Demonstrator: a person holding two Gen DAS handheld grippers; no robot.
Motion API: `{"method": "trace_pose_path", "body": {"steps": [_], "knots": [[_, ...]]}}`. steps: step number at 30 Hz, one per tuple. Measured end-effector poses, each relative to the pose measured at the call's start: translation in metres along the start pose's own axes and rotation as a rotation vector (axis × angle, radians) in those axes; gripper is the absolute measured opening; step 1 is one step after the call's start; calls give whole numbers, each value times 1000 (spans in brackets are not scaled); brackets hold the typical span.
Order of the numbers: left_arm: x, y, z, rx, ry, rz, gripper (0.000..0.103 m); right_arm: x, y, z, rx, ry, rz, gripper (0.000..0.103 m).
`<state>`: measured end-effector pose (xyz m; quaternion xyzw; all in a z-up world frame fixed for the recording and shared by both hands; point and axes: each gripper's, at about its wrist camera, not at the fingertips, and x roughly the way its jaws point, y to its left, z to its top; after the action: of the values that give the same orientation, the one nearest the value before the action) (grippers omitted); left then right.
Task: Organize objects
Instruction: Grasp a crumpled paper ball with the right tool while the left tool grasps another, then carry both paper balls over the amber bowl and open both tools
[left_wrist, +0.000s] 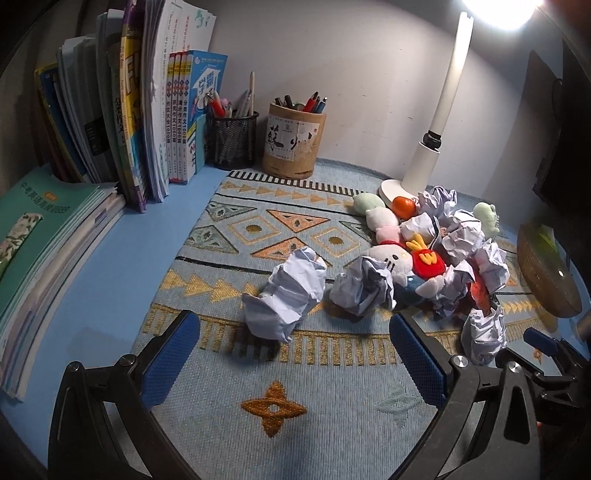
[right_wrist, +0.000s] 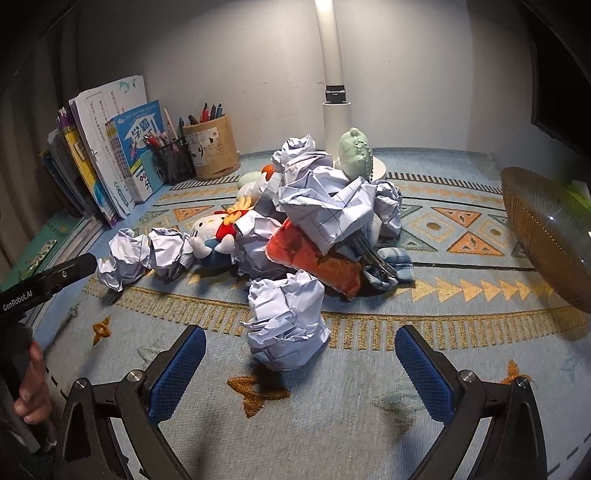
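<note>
A heap of crumpled white paper balls and small plush toys lies on the patterned mat (left_wrist: 258, 229), shown in both views. In the left wrist view my left gripper (left_wrist: 291, 354) is open and empty, with a loose paper ball (left_wrist: 286, 297) just ahead between its fingers. A white cat plush (left_wrist: 391, 258) and an orange fruit (left_wrist: 404, 206) sit in the heap. In the right wrist view my right gripper (right_wrist: 299, 365) is open and empty, with another paper ball (right_wrist: 286, 319) lying between its fingertips. A green plush (right_wrist: 356, 151) tops the heap, and an orange-red plush (right_wrist: 314, 258) lies under the paper.
Books (left_wrist: 122, 110) stand at the back left beside a mesh pen cup (left_wrist: 232, 138) and a bamboo pen holder (left_wrist: 293, 142). A white desk lamp (left_wrist: 439, 110) stands behind the heap. A woven basket (right_wrist: 546, 229) is at the right. The left gripper (right_wrist: 55, 277) shows at the right wrist view's left edge.
</note>
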<state>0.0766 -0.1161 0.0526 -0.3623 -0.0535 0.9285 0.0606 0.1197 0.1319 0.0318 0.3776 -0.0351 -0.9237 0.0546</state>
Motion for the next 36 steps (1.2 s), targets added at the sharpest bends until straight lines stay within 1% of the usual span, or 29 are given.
{"method": "trace_pose_path", "body": {"steps": [3, 4, 6, 7, 9, 10, 11, 12, 13, 14, 15, 16, 17, 18, 20, 23, 25, 28, 32, 36], "knots": [[7, -7, -2, 33, -2, 11, 102, 7, 4, 2, 2, 34, -3, 96], [11, -6, -2, 31, 5, 9, 102, 9, 6, 2, -1, 39, -2, 92], [20, -1, 0, 14, 28, 16, 102, 12, 9, 2, -4, 47, -10, 90], [25, 2, 2, 6, 37, 24, 102, 14, 10, 2, -3, 50, -22, 89], [33, 5, 6, 6, 55, 62, 99, 19, 11, 3, -5, 60, -28, 84], [38, 5, 7, 13, 69, 78, 94, 21, 11, 4, -3, 67, -25, 82], [43, 6, 9, 20, 80, 84, 87, 23, 12, 5, 0, 73, -29, 80], [47, 6, 10, 25, 95, 88, 84, 26, 12, 5, 1, 81, -39, 77], [52, 6, 11, 28, 108, 89, 75, 29, 12, 6, 1, 88, -43, 74], [56, 5, 11, 34, 119, 84, 61, 30, 13, 6, 1, 94, -40, 68], [59, 4, 11, 41, 129, 71, 53, 31, 13, 7, -1, 97, -38, 61], [61, 2, 10, 48, 137, 63, 44, 31, 13, 6, -2, 97, -38, 56], [60, 0, 9, 58, 128, 79, 44, 32, 13, 6, -3, 99, -37, 49], [57, -3, 8, 72, 118, 87, 43, 32, 12, 6, -1, 100, -31, 49], [49, -9, 7, 97, 94, 75, 42, 27, 11, 6, 5, 85, -19, 46], [30, -22, 7, 118, 64, 58, 42, 19, 7, 5, 13, 62, 7, 46], [14, -35, 12, 128, 33, 17, 42, 10, 2, 5, 20, 47, 11, 46], [-10, -67, 22, 172, -24, -22, 42, -13, -14, 10, 51, 6, 11, 46], [-34, -126, 43, 225, -90, -121, 42, -54, -57, 27, 133, -72, -26, 46], [-36, -192, 67, 247, -119, -242, 42, -91, -112, 48, 222, -150, -89, 46]]}}
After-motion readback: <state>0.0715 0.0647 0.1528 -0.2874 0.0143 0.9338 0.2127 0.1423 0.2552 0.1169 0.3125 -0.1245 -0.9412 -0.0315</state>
